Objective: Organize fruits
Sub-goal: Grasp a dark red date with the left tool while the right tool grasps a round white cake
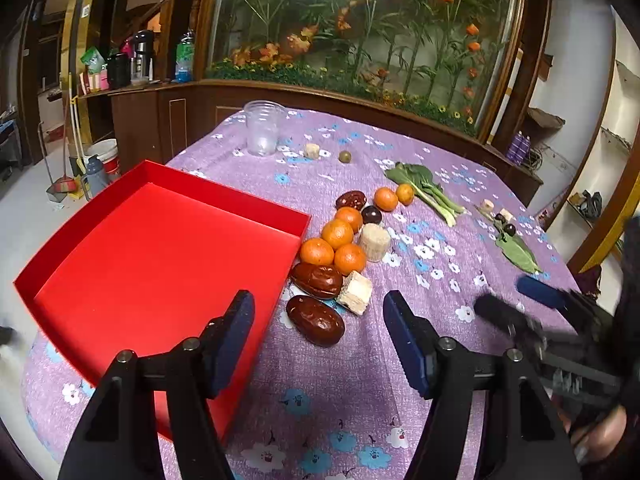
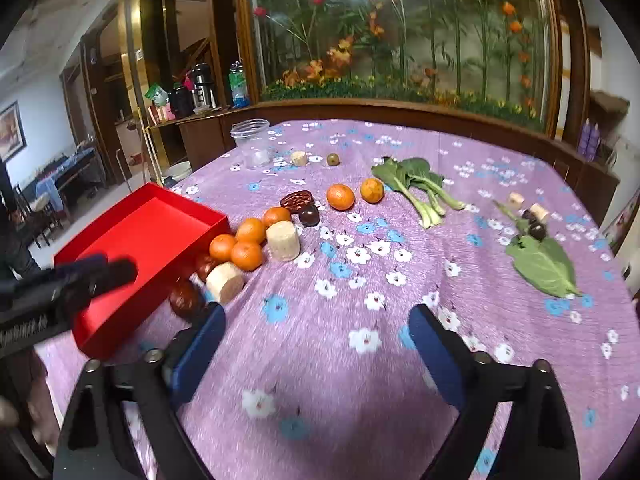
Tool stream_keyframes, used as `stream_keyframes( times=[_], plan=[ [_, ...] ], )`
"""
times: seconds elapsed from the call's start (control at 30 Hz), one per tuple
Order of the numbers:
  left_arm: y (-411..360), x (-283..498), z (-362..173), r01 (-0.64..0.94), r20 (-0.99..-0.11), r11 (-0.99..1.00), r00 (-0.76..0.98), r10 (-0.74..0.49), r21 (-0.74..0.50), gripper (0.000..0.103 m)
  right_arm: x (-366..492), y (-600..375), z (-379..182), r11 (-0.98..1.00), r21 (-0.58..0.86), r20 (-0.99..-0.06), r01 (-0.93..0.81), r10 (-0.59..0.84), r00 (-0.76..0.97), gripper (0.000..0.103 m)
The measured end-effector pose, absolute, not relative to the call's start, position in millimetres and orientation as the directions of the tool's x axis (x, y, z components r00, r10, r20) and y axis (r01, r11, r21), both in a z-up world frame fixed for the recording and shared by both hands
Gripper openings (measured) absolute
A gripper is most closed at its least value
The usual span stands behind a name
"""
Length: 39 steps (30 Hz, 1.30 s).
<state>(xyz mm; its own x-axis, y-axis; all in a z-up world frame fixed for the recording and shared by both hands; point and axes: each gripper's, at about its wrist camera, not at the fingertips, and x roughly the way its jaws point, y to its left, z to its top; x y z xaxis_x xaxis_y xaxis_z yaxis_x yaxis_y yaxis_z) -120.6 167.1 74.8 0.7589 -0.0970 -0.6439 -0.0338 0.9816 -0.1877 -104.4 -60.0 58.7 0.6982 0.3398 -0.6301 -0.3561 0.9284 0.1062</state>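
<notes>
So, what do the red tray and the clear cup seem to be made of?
Red tray: probably thin cardboard, smooth with a satin sheen; its walls are thin, flat, sharply folded. Clear cup: likely thin plastic, see-through and slightly cloudy; glass cannot be ruled out.

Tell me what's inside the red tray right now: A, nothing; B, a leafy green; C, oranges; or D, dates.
A: the red tray shows only its bare floor, while the oranges, dates and leafy green all lie on the tablecloth outside it.
</notes>
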Motion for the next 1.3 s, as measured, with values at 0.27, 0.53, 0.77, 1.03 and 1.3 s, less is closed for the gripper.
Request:
stream_keyframes(
  times=[0.27, 0.53, 0.77, 1.03, 1.3],
  plan=[
    [161, -106, 56, 0.044, -0.685, 0.973, 0.703, -0.191, -0.226, 0.038, -54, -37, 49, 0.899, 0.178, -0.653, -0.401, 0.413, 0.635, 0.086],
    [158, -89, 36, 0.057, -0.725, 0.962, 0.646, -0.239, -0.266, 0.028, -15, -18, 39, 0.877, 0.231, -0.667, -0.421, 0.457, 0.588, 0.086],
    [171, -73, 30, -0.003, -0.745, 0.967, 0.638, -0.194, -0.255, 0.032, 6, -8, 32, 0.874, 0.237, -0.68, -0.424, 0.461, 0.57, 0.086],
    [161, -67, 30, 0.034, -0.743, 0.978, 0.646, -0.178, -0.205, 0.033, 28, 1, 16, 0.872, 0.266, -0.715, -0.41, 0.464, 0.523, 0.074],
    [148, -59, 26, 0.056, -0.766, 0.987, 0.625, -0.151, -0.149, 0.046, 38, 8, 11, 0.875, 0.288, -0.719, -0.39, 0.467, 0.515, 0.054]
  ],
)
